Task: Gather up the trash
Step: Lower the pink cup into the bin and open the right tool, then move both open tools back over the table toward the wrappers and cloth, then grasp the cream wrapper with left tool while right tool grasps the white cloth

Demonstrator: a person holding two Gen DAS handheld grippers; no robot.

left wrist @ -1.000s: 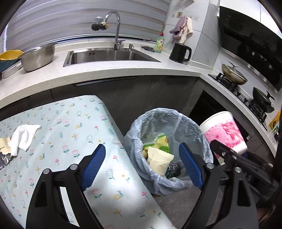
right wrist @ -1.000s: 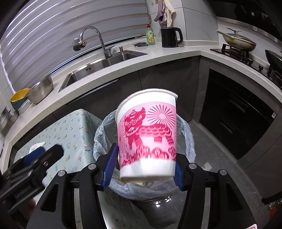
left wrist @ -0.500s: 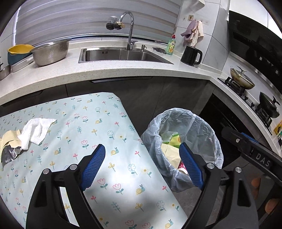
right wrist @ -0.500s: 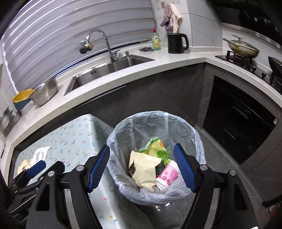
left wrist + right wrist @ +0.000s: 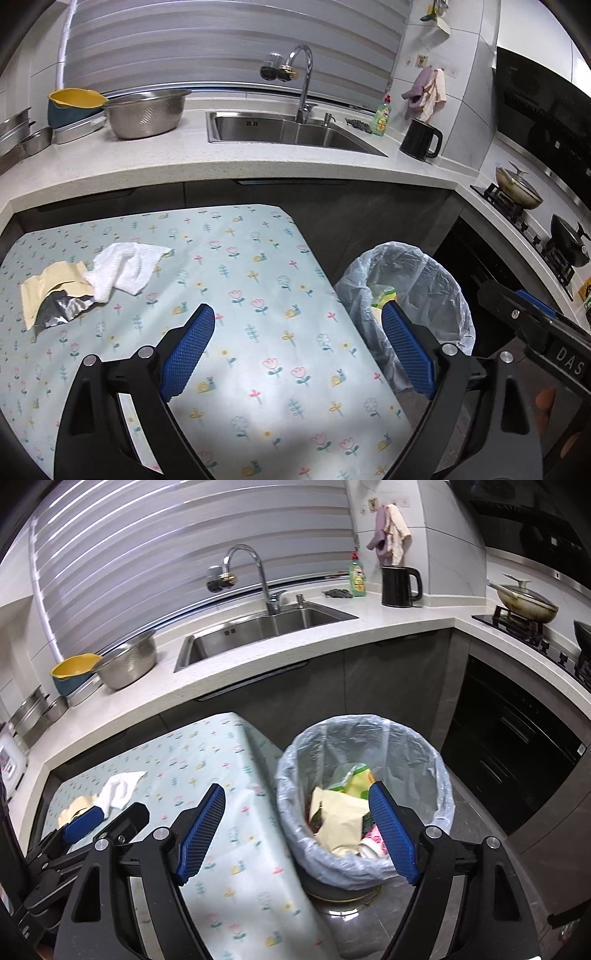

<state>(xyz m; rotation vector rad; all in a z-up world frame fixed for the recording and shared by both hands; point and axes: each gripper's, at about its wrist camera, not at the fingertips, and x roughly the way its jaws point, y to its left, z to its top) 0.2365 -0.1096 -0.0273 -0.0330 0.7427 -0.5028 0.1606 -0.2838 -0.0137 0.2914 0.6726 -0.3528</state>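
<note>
A trash bin with a clear liner (image 5: 413, 738) stands on the floor right of the table (image 5: 258, 266); it also shows in the left wrist view (image 5: 439, 280). Inside lie yellow wrappers (image 5: 340, 812) and the pink-and-white cup (image 5: 373, 843). On the table's left lie a crumpled white tissue (image 5: 125, 266) and a torn beige foil pouch (image 5: 51, 295). My left gripper (image 5: 295, 350) is open and empty above the table's right part. My right gripper (image 5: 297, 830) is open and empty above the bin's left rim.
The table has a floral cloth. Behind it runs a white counter (image 5: 184, 162) with a sink (image 5: 288, 129), steel colander (image 5: 146, 112), black kettle (image 5: 421, 140) and soap bottle (image 5: 382, 118). A stove with pans (image 5: 517, 188) is at right.
The right gripper opened and the pink cup fell into the bin. Both grippers have since shifted left, toward the table; the tissue and pouch have come further into view.
</note>
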